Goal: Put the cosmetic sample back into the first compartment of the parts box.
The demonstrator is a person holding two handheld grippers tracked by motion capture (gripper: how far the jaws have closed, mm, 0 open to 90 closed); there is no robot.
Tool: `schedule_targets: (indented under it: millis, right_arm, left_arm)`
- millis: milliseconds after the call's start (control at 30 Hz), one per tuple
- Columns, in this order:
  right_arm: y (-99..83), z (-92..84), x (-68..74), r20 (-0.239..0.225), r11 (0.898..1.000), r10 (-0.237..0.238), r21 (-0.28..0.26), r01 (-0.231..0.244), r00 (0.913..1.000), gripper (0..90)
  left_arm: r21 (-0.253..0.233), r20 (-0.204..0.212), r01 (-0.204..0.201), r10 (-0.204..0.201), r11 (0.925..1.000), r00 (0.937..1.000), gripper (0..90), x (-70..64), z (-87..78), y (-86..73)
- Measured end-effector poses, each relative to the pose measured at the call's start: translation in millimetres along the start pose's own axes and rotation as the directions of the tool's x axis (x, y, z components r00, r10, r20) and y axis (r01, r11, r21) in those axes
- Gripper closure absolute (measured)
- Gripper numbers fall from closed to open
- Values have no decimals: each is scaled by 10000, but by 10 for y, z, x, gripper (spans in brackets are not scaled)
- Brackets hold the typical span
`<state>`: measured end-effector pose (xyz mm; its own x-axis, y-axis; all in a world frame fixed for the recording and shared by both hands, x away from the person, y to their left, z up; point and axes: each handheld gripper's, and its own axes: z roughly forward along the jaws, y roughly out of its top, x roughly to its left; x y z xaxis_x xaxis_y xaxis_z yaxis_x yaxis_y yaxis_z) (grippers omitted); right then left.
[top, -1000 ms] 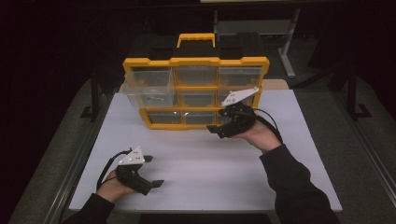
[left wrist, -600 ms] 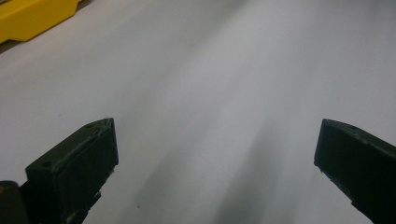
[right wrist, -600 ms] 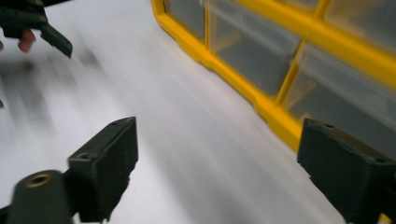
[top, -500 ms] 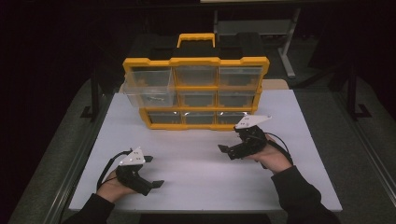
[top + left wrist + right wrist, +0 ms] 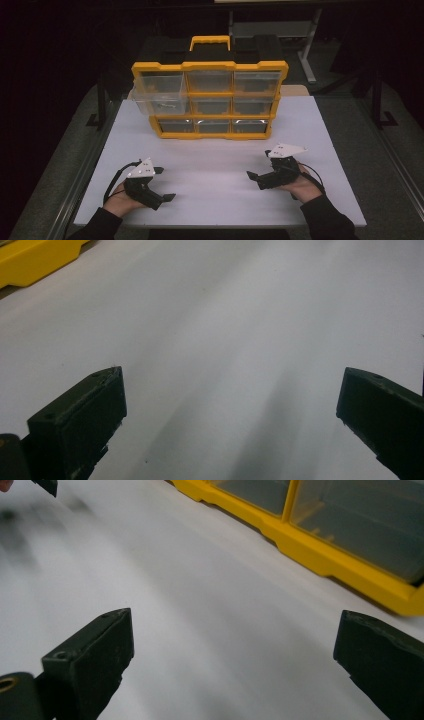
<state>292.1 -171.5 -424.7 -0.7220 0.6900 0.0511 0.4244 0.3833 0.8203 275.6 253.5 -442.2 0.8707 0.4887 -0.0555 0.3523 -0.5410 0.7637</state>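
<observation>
A yellow organizer [image 5: 210,66] with clear drawers stands upright at the back middle of the white table [image 5: 215,155]. Its left drawer [image 5: 157,104] in the middle row sticks out. My right gripper [image 5: 259,164] rests low over the near right of the table, well in front of the organizer. Its jaws have just been opening and stand wide with nothing between them [image 5: 232,650]. The organizer's yellow base [image 5: 310,555] runs across the right gripper view. At the near left, my left gripper [image 5: 164,183] is open over bare table [image 5: 230,415].
A black and yellow handle [image 5: 210,42] tops the organizer. Dark floor and a table leg frame [image 5: 310,55] lie beyond the table. A corner of the organizer [image 5: 35,260] appears in the left gripper view. Bare white surface stretches between the two grippers.
My right hand has come down and back from the organizer's lower right drawers to the near right of the table, jaws spreading wider. The left hand has stayed put.
</observation>
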Motion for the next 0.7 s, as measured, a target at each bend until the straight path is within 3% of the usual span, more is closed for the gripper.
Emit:
schedule_targets:
  millis: [400,700]
  right_arm:
    - [-249,-124,-5,237,9994,220,-256,-214,9995,21]
    - [-380,-165,5,306,9997,228,-64,-226,9993,21]
  left_arm:
    - [-9,0,-26,26,10000,10000,0,-8,-1,-2]
    - [24,-12,-54,54,10000,10000,0,-13,6,-9]
